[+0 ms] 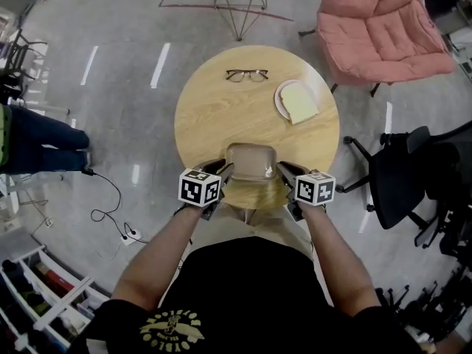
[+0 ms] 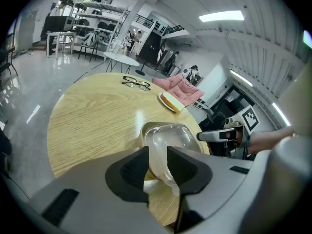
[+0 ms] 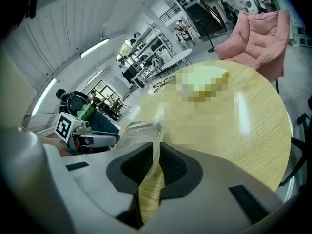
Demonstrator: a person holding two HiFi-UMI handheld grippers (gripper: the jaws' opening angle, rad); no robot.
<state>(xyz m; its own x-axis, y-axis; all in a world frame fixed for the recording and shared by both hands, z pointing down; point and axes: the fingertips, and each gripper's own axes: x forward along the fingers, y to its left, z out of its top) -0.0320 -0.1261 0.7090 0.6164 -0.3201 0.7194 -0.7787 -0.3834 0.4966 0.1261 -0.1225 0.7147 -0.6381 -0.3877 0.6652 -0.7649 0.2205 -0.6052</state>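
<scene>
Closest in, left gripper [image 2: 157, 160] and right gripper [image 3: 157, 162] each pinch, jaws nearly together, an opposite rim of the clear plastic container [image 1: 251, 161] between them at the near edge of the round table [image 1: 214, 109], apparently steadying its flimsy walls evenly.

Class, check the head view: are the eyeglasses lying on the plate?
No, the eyeglasses lie on the bare table, apart from the plate that holds the bread.

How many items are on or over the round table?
3. The clear plastic container is at the near edge, clamped by the left gripper and right gripper; the black-framed eyeglasses lie at the far side; the white plate with yellow bread is far right.
</scene>
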